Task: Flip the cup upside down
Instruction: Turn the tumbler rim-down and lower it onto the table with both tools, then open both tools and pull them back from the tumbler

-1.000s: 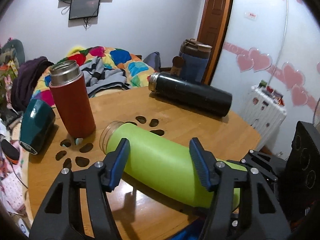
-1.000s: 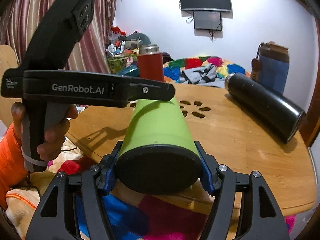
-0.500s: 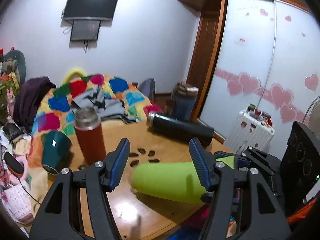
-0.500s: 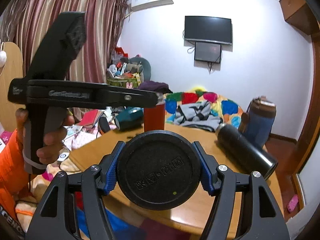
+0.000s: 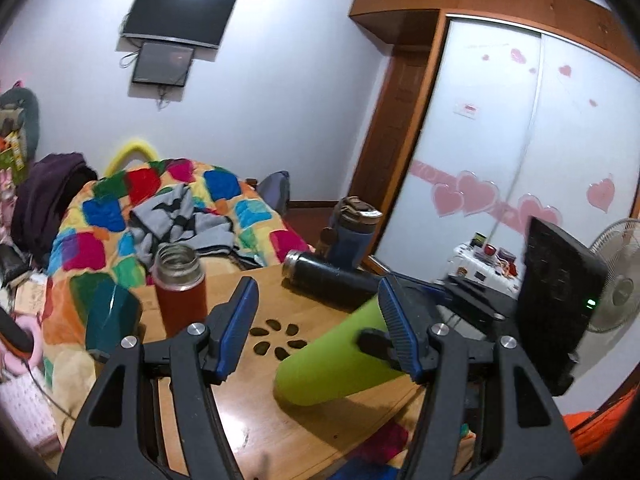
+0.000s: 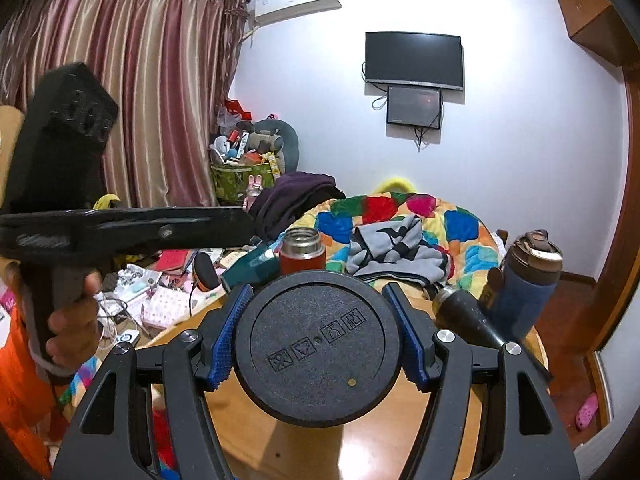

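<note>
The lime-green cup [image 5: 336, 364] hangs in the air above the round wooden table [image 5: 280, 432], tilted with its open mouth down and to the left. My right gripper [image 6: 318, 342] is shut on its base end; the black bottom [image 6: 318, 348] fills the right wrist view between the blue pads [image 6: 230, 340]. My left gripper [image 5: 318, 320] is open and empty, raised above the table, with the cup passing behind its right finger [image 5: 394, 320].
A red flask [image 5: 180, 288] stands open at the table's back left, next to a teal object [image 5: 110, 316]. A black bottle [image 5: 332, 280] lies at the back. A blue bottle [image 6: 524, 284] stands beyond it. A bed with a patchwork quilt [image 5: 160, 208] lies behind.
The right gripper has lifted the green cup off the table and tipped its mouth downward. The left gripper has risen and pulled away from the cup, staying open.
</note>
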